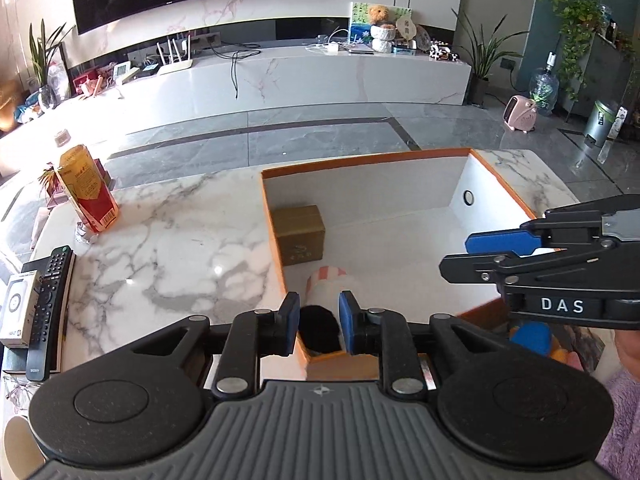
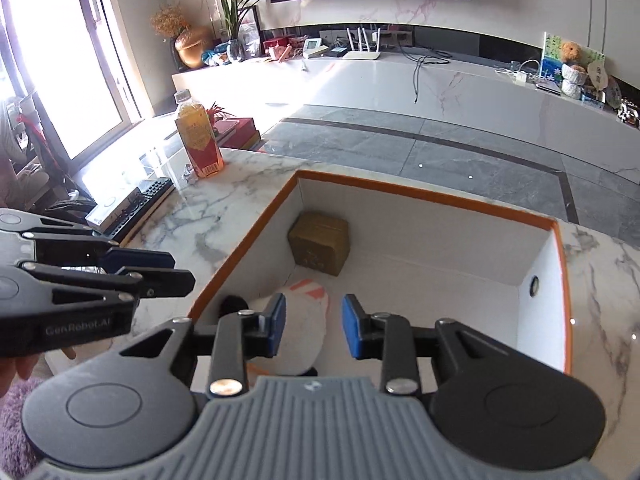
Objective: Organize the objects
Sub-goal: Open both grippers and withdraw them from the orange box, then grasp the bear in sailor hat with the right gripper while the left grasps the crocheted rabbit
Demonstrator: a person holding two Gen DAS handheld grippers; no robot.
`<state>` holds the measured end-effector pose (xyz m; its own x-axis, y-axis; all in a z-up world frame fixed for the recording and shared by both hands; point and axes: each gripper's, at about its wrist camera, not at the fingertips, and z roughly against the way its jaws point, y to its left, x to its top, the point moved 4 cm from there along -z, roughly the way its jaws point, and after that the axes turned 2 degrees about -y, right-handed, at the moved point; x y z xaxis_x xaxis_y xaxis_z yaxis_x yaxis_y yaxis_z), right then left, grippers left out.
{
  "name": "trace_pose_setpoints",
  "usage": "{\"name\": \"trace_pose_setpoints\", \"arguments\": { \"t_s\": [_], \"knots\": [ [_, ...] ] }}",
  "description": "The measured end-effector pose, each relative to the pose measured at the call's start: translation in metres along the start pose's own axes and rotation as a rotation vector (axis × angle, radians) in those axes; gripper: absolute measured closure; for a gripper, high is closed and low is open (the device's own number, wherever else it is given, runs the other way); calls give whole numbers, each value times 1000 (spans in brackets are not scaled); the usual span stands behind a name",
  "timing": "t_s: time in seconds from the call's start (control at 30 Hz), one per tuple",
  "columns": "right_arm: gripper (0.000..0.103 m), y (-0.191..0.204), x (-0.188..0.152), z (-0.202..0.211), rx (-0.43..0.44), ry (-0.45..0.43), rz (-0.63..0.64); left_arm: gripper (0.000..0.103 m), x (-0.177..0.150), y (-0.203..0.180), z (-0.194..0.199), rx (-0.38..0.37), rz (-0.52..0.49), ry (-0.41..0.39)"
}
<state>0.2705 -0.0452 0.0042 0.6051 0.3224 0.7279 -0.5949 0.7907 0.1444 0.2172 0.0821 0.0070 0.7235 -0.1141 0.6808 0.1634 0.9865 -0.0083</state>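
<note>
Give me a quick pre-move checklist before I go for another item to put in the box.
1. Left tongs empty, jaws open: ok.
2. Right tongs empty, jaws open: ok.
3. Free floor space in the orange-rimmed box: ok.
4. Brown carton and striped white cup settled inside the box: ok; the cup lies on its side.
5. Bottle on the table upright: ok.
6. Bottle cap tight: cannot tell.

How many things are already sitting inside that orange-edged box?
2, perhaps more. A brown cardboard box stands in the far left corner of the orange-edged box; a white-and-orange striped cup lies on its side nearer. The hand-held grippers hide the near part.
</note>
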Motion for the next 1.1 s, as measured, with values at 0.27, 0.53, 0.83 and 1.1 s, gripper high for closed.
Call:
{"name": "trace_pose_setpoints", "arguments": {
  "t_s": [0.27, 0.53, 0.83, 1.1],
  "knots": [
    [69, -23, -79, 65, -113, -34, -101, 66, -48, -50, 10, -126, 9, 21],
    [55, -35, -146, 75, -184, -13, -149, 42, -89, -71, -15, -133, 65, 79],
    [46, -40, -168, 50, -199, 35, -88, 24, -102, -78, -36, -109, 109, 117],
    [46, -44, -173, 32, -181, 51, -73, 24, -104, -81, -53, -99, 167, 142]
  ]
}}
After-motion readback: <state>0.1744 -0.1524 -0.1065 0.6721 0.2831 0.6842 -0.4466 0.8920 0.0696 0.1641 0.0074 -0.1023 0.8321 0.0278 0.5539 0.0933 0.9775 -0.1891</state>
